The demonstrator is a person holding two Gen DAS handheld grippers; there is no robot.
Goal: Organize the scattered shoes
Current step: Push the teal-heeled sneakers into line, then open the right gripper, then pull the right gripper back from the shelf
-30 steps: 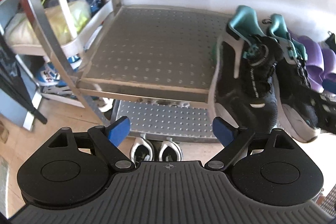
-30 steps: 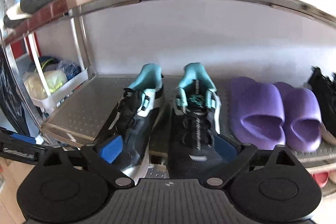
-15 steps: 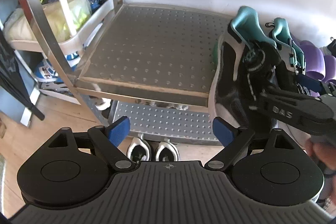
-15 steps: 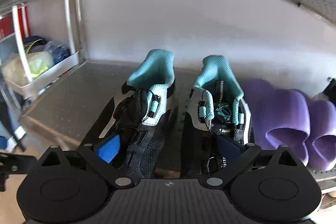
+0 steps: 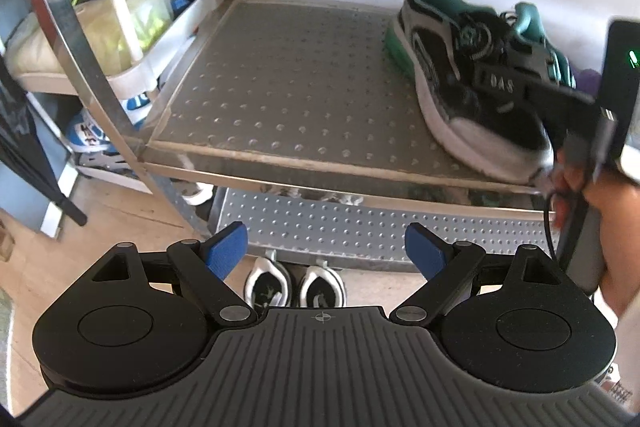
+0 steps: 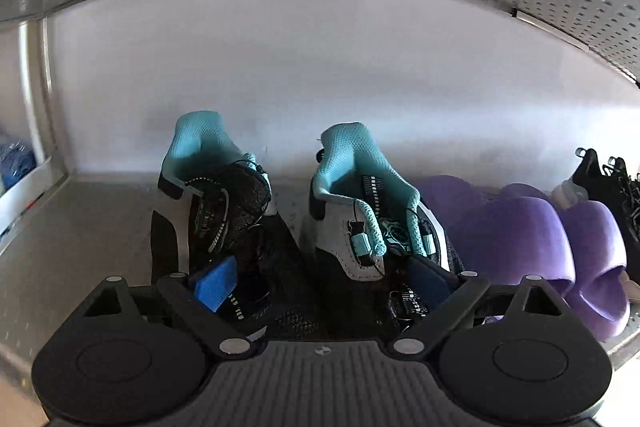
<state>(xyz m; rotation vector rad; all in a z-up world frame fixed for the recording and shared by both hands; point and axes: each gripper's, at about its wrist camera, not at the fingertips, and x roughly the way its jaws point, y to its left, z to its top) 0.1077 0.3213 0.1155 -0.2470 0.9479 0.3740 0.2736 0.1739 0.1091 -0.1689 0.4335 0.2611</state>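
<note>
The left gripper [image 5: 326, 247] is held level in front of the shoe rack [image 5: 280, 75], its blue fingers spread wide with nothing between them; below them, at 6 o'clock, a pair of white shoes [image 5: 296, 285] is seen on the floor. At 9 o'clock a white side tray [image 5: 160, 51] holds a yellow-green bundle and blue items. The dotted metal shelf is bare across its left half, and at 2 o'clock the black-and-teal sneakers [image 5: 464, 83] stand on it, toes towards the front edge. At 3 o'clock a hand [image 5: 600, 211] is wrapped around the other tool's handle. The right gripper [image 6: 320, 285] is pushed in over the same sneakers [image 6: 224, 227], its fingers spread, one pad over each shoe; whether the pads touch the shoes cannot be told. At 3 o'clock purple slippers [image 6: 540, 239] are set just beside the sneakers, then a black shoe [image 6: 616, 187].
</note>
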